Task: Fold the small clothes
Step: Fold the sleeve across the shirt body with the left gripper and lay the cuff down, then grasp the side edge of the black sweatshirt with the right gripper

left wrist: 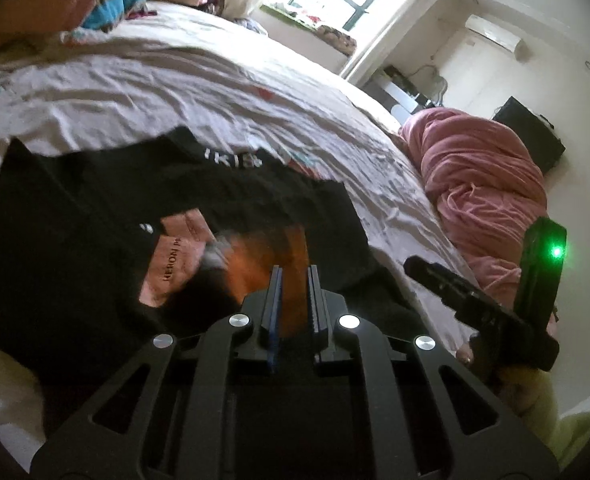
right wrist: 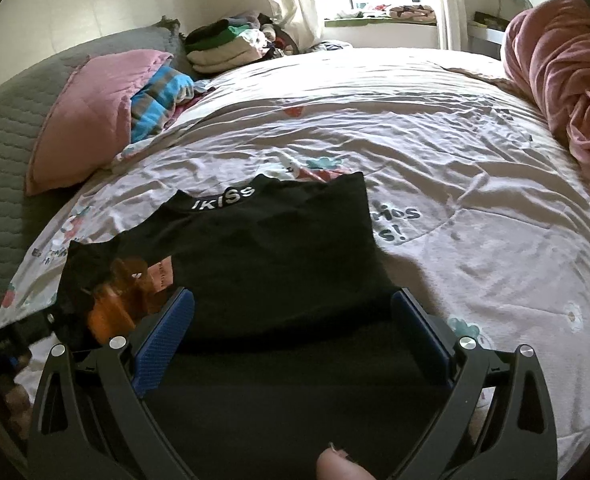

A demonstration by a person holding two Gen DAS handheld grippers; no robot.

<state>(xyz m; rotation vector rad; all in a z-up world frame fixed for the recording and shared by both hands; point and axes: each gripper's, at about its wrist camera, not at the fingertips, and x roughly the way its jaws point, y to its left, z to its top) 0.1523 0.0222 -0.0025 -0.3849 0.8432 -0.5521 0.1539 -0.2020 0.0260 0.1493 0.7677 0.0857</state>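
Observation:
A black T-shirt (right wrist: 279, 248) with white collar lettering lies on the bed sheet (right wrist: 435, 140). Its left part is raised and shows an orange and pink print (right wrist: 111, 304). In the left wrist view my left gripper (left wrist: 293, 270) is shut on that blurred orange part (left wrist: 255, 260) of the shirt (left wrist: 95, 216), and pink printed fabric (left wrist: 175, 256) lies just left of it. My right gripper (right wrist: 295, 320) stands open and wide over the shirt's near hem, its blue pads (right wrist: 167, 332) on either side and not pressing on cloth. From the left wrist view the right gripper (left wrist: 475, 300) shows beside the bed with a green light.
A pink pillow (right wrist: 83, 108) and a striped blue cloth (right wrist: 159, 96) lie at the bed's left. Stacked folded clothes (right wrist: 223, 44) sit at the far end. A bunched pink blanket (right wrist: 563, 80) fills the right edge. A thumb (right wrist: 343, 468) shows at the bottom.

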